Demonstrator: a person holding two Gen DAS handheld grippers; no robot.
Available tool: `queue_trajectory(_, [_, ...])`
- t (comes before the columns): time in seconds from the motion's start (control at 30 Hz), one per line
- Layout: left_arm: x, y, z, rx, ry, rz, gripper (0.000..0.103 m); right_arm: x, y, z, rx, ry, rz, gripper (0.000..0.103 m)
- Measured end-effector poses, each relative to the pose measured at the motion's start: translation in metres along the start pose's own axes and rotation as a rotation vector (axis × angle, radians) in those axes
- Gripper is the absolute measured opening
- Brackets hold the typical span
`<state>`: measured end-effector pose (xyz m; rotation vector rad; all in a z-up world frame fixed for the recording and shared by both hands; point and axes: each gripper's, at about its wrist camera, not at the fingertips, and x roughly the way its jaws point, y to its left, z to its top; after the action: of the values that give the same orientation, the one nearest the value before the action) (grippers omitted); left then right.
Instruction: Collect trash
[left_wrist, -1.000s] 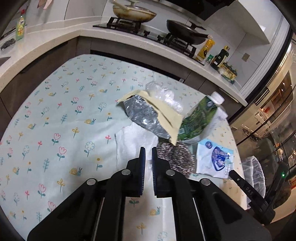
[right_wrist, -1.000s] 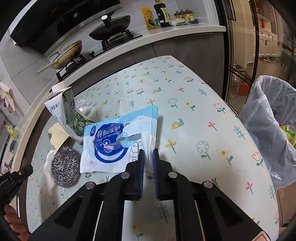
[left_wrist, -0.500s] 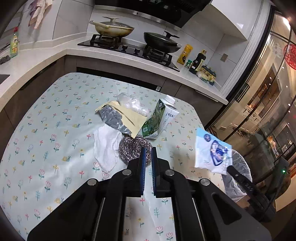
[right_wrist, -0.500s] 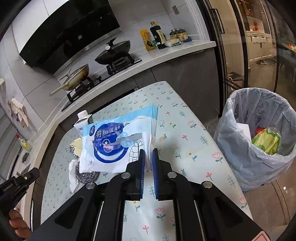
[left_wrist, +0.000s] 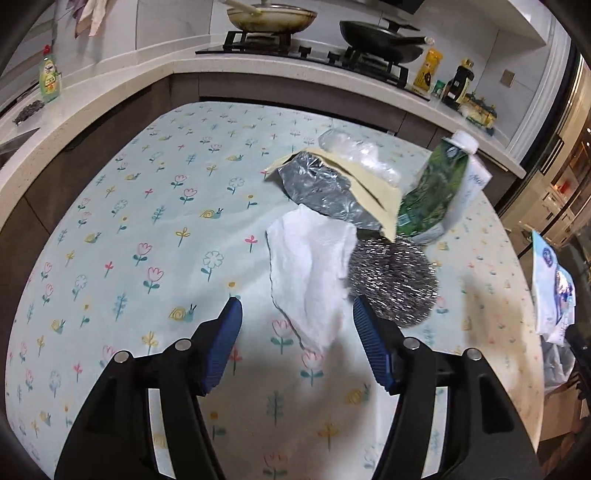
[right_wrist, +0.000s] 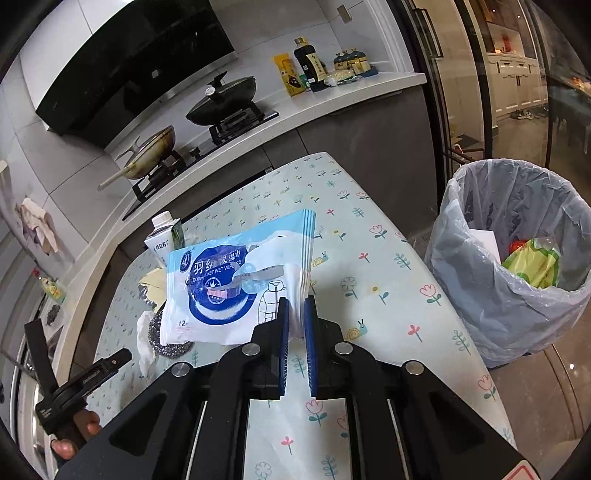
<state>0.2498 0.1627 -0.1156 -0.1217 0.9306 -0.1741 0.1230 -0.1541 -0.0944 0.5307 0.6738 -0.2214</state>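
Note:
My left gripper (left_wrist: 295, 317) is open, its jaws wide apart on either side of the near end of a white crumpled tissue (left_wrist: 310, 266) on the flowered tablecloth (left_wrist: 129, 229). Beside the tissue lie a steel wool scrubber (left_wrist: 393, 280), a silver foil bag with a yellow paper (left_wrist: 325, 188), a clear plastic wrap (left_wrist: 354, 151) and a green milk carton (left_wrist: 436, 188). My right gripper (right_wrist: 295, 317) is shut on a blue wet-wipes packet (right_wrist: 229, 284), held in the air above the table. The bin (right_wrist: 517, 258) with a clear liner stands on the floor to the right.
A counter with a hob, a pan (left_wrist: 271, 16) and a wok (left_wrist: 380, 35) runs behind the table. Sauce bottles (left_wrist: 458, 81) stand at its right end. A dish soap bottle (left_wrist: 50, 77) stands at the left. The bin holds a yellow-green wrapper (right_wrist: 532, 264).
My left gripper has opened and come down close to the tissue. My right gripper has carried the wipes packet a little higher and nearer the bin.

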Motion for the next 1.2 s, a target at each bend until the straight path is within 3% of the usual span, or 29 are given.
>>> queue_trajectory(0.1, [0.016,-0.001,0.005,0.007,0.015,-0.01,0.058,0.011,0.006,-0.001,-0.004,0.014,-0.001,0.008])
queue_trajectory(0.13, [0.022,-0.001,0.006,0.008,0.025,-0.018,0.053,0.015,0.008,-0.001,-0.006,0.019,0.0,0.008])
queue_trajectory(0.2, [0.032,-0.002,0.009,0.008,0.05,-0.026,0.041,0.02,0.01,-0.002,-0.008,0.027,-0.001,0.008])
queue_trajectory(0.23, [0.037,-0.002,0.01,0.005,0.066,-0.035,0.028,0.021,0.011,-0.003,-0.01,0.03,0.0,0.008])
queue_trajectory(0.33, [0.036,-0.001,0.012,-0.003,0.063,-0.043,0.006,0.023,0.012,-0.004,-0.016,0.036,0.003,0.008])
queue_trajectory(0.73, [-0.054,-0.012,0.014,-0.046,-0.082,-0.109,0.005,-0.022,0.003,0.008,0.003,-0.035,0.046,0.008])
queue_trajectory(1.03, [-0.124,-0.06,0.028,-0.001,-0.199,-0.197,0.005,-0.066,-0.021,0.015,0.032,-0.099,0.063,0.008])
queue_trajectory(1.2, [-0.151,-0.093,0.027,0.038,-0.225,-0.263,0.005,-0.086,-0.042,0.017,0.065,-0.132,0.06,0.008])
